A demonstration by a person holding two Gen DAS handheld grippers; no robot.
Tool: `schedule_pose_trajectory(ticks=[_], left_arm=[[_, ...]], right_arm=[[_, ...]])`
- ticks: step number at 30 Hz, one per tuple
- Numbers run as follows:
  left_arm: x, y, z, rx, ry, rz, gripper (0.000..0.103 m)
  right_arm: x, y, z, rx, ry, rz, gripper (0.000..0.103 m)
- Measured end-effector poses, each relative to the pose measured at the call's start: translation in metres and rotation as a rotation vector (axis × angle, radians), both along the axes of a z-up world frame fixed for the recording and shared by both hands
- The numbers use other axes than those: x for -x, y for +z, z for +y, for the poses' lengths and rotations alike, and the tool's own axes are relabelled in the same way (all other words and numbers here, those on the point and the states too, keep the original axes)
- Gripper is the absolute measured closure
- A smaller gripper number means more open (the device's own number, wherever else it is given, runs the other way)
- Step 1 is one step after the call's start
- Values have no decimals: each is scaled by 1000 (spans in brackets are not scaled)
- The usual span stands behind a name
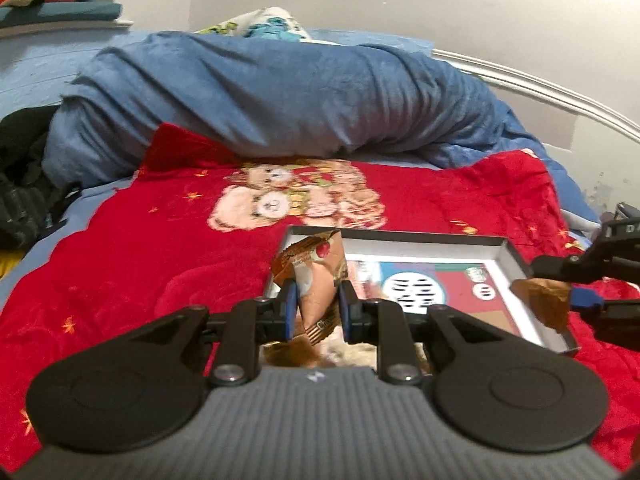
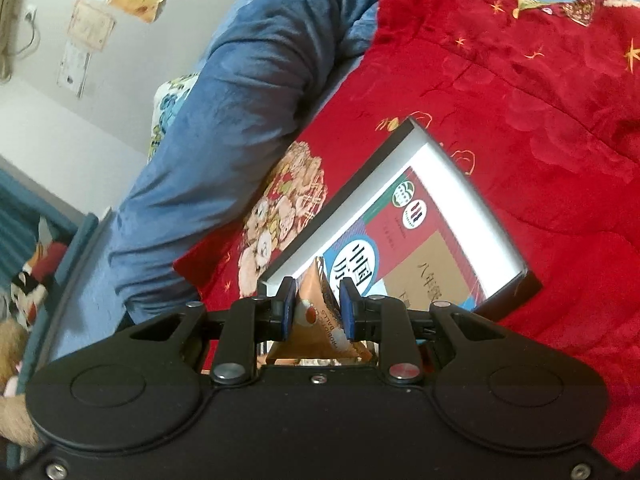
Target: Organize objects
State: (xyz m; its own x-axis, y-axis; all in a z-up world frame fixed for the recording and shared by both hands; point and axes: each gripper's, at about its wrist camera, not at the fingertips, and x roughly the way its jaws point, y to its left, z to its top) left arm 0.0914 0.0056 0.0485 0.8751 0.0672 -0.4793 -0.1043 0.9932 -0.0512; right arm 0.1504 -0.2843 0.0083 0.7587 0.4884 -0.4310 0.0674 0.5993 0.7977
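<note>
My left gripper (image 1: 318, 308) is shut on a brown snack packet (image 1: 320, 276) with a cherry picture, held above the near left corner of a shallow white-walled box (image 1: 424, 242) lying on the red blanket. A book with a red, blue and tan cover (image 1: 452, 292) lies in the box. At the right edge of the left wrist view, my right gripper (image 1: 560, 292) is shut on a second brown packet (image 1: 546, 304) over the box's right wall. In the right wrist view that gripper (image 2: 318, 308) pinches its orange-brown packet (image 2: 316, 320) in front of the box (image 2: 424, 152) and book (image 2: 420, 256).
A red blanket with a teddy-bear print (image 1: 296, 200) covers the bed. A rolled blue quilt (image 1: 260, 96) lies behind it against the wall. Dark clothing (image 1: 20, 184) is heaped at the left. A white bed rail (image 1: 540, 88) curves along the right.
</note>
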Motion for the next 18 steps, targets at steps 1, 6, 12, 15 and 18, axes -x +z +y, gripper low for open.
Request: schedule_pose_trajectory(ticks=[1,6,12,15,18], left_arm=[[-3,1,-6,-4,-14,2,78],[-17,-1,-41,33,-106,8,78],[-32,-10,-85,13,-182,1,78],[-41,-19,-95,20,-211,17,78],[-53,-31,-102,11,-263,58,78]], right_arm=[[-1,0,-2,1,-2,-2,80],[-7,-2,-5,51,-52,13,80],[-11,-3,-3,122,-77,16,80],[-15,-1,-1,185,-85,12,80],[-23,-7,0,196,-94,39,80]])
